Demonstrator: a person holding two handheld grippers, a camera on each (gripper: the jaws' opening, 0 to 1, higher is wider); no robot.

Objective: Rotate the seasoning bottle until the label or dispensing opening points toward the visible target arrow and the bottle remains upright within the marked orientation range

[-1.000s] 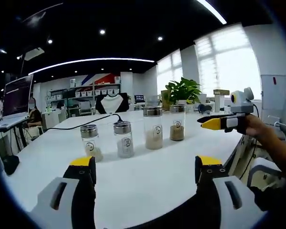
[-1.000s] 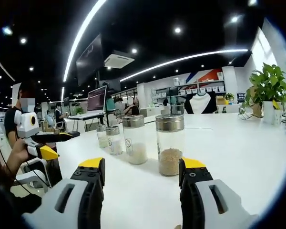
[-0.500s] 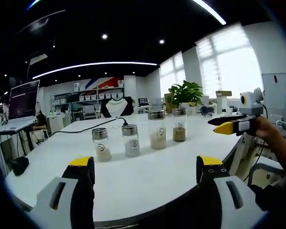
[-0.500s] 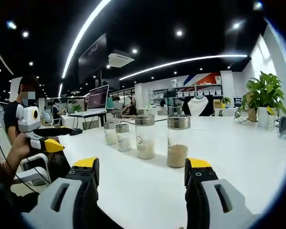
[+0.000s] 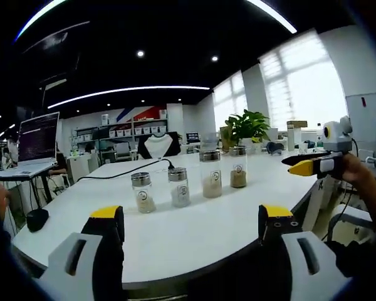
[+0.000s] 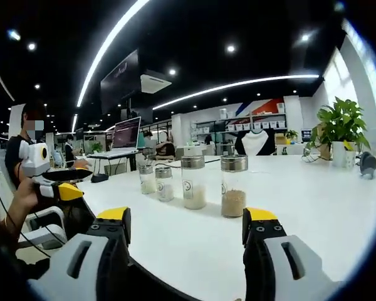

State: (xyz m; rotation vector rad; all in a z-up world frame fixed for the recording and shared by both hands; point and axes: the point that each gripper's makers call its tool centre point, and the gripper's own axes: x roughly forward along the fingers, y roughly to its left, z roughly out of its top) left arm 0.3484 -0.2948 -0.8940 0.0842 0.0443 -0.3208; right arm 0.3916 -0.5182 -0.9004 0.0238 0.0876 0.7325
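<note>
Opposite table ends, shared bottles (image 5: 178, 185)

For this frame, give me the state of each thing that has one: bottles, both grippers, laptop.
Left gripper: open, holding nothing.
Right gripper: open, holding nothing.
Four seasoning bottles: upright in a row on the white table, metal caps on, each partly filled, none gripped.
Laptop: lid open, screen lit.
Black cable: lying loose across the table.

Labels too small, edges cut off

We cannot read the small round labels on the four seasoning bottles (image 5: 212, 173), nor make out any target arrow on the white table (image 5: 175, 226); the left gripper (image 5: 191, 221) and right gripper (image 6: 188, 224) bodies run off the bottom edges.
</note>
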